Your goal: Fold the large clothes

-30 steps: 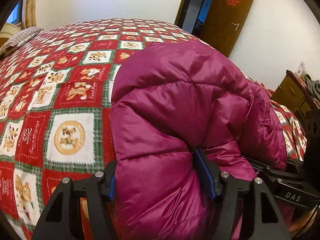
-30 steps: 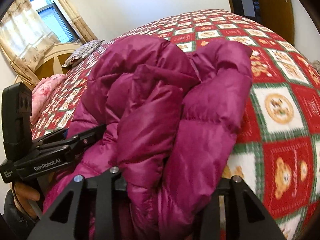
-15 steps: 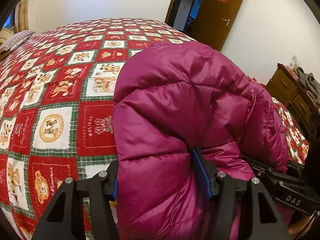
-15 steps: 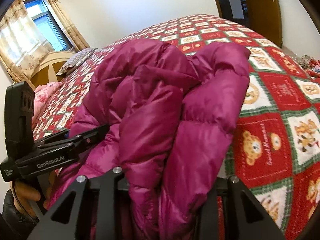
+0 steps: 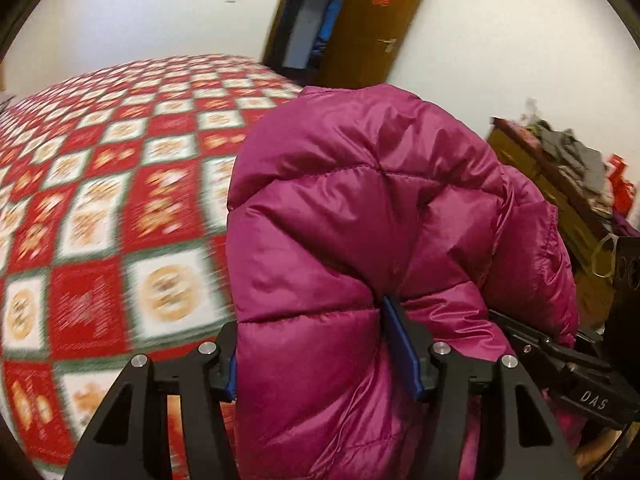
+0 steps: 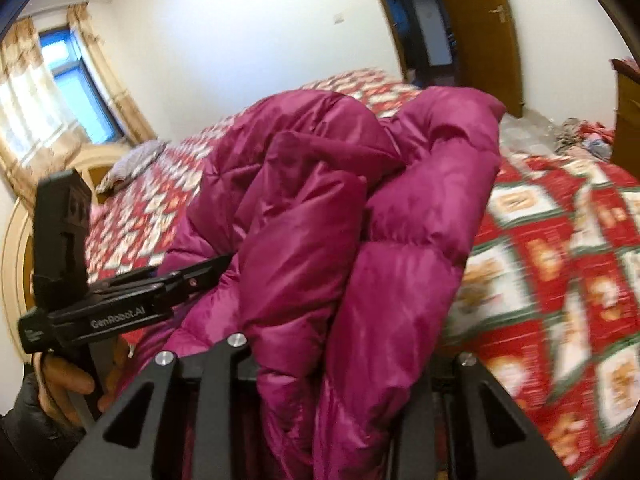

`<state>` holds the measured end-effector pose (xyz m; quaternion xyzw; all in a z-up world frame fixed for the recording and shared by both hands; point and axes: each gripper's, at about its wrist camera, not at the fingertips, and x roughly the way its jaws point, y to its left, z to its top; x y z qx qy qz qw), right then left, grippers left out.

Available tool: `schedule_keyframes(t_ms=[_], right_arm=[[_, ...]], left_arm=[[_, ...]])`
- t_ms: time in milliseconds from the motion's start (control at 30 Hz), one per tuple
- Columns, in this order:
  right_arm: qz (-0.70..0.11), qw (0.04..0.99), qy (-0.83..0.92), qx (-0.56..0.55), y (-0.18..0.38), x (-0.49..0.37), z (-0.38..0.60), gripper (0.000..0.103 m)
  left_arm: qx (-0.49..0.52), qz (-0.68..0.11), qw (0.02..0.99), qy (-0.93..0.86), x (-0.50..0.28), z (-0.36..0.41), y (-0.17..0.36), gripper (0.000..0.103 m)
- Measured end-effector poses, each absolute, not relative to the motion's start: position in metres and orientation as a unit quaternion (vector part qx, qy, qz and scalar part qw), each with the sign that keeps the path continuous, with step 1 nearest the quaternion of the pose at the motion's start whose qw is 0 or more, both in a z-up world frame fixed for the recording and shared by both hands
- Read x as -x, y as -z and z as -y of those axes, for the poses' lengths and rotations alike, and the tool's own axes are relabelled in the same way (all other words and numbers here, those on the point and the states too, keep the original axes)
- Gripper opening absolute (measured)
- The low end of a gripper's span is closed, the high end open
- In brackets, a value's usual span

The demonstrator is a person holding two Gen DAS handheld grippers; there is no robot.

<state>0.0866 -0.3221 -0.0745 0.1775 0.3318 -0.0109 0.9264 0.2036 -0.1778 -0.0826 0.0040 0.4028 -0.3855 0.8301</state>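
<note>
A bulky magenta puffer jacket [image 5: 360, 208] is bunched into a folded bundle and held up above the red-and-white patchwork bed cover [image 5: 100, 220]. My left gripper [image 5: 316, 360] is shut on a thick fold of it, and its blue pads [image 5: 400, 352] dent the padding. In the right wrist view the same jacket [image 6: 320, 200] fills the space between the fingers of my right gripper [image 6: 348, 360], which is shut on it; the pads are buried in fabric. Each gripper shows in the other's view, the right gripper [image 5: 560, 368] low right and the left gripper [image 6: 132, 304] low left in a hand.
The bed cover [image 6: 560, 260] spreads under and beyond the jacket. A brown door [image 5: 372, 20] stands open past the bed. A wooden dresser [image 5: 560, 184] piled with clothes is on the right. A pillow [image 6: 132, 160], headboard [image 6: 16, 240] and curtained window [image 6: 68, 84] are at the far left.
Both grippers have risen and swung sideways with the jacket still clamped. The bed has dropped lower in both views, and more of the wall, door and dresser shows.
</note>
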Motion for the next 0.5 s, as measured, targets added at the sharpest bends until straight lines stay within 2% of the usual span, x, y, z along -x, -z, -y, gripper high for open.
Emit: schedule_keyframes(t_ms=[200, 500], right_arm=[[-0.315, 0.93, 0.069, -0.178, 0.063, -0.052, 0.38, 0.034], [-0.319, 0.91, 0.13, -0.231, 0.101, -0.023, 0.469, 0.034]], left_arm=[[-0.029, -0.391, 0.816, 0.425, -0.185, 0.257, 0.071, 0.06], [-0.082, -0.409, 0.799, 0.434, -0.16, 0.359, 0.098, 0.06]])
